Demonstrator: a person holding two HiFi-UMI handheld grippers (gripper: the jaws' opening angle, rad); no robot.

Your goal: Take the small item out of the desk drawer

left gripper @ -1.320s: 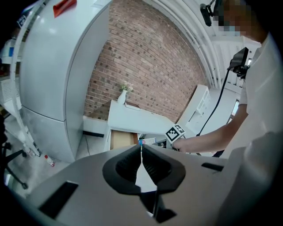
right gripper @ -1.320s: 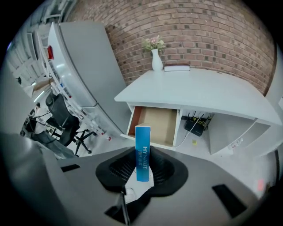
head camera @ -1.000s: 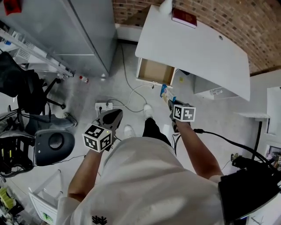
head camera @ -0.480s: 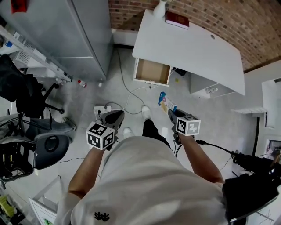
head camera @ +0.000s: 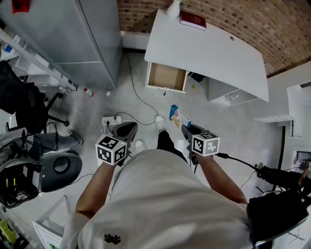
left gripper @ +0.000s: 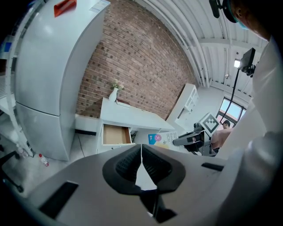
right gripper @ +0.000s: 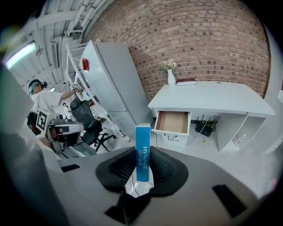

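while the person is standing back, the right gripper (right gripper: 142,172) is clamping a slim blue box (right gripper: 143,145) upright between its jaws. left gripper (left gripper: 141,164): jaws pressing together, nothing between them. farther off, the drawer (right gripper: 173,122) is hanging open under the white desk (right gripper: 216,99), showing only its bare brown floor, well apart from the box. a vase (right gripper: 171,78) and a red book (right gripper: 186,81) are sitting at the desktop's far edge.

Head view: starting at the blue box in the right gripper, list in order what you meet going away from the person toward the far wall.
blue box → drawer, pulled open → red book → brick wall
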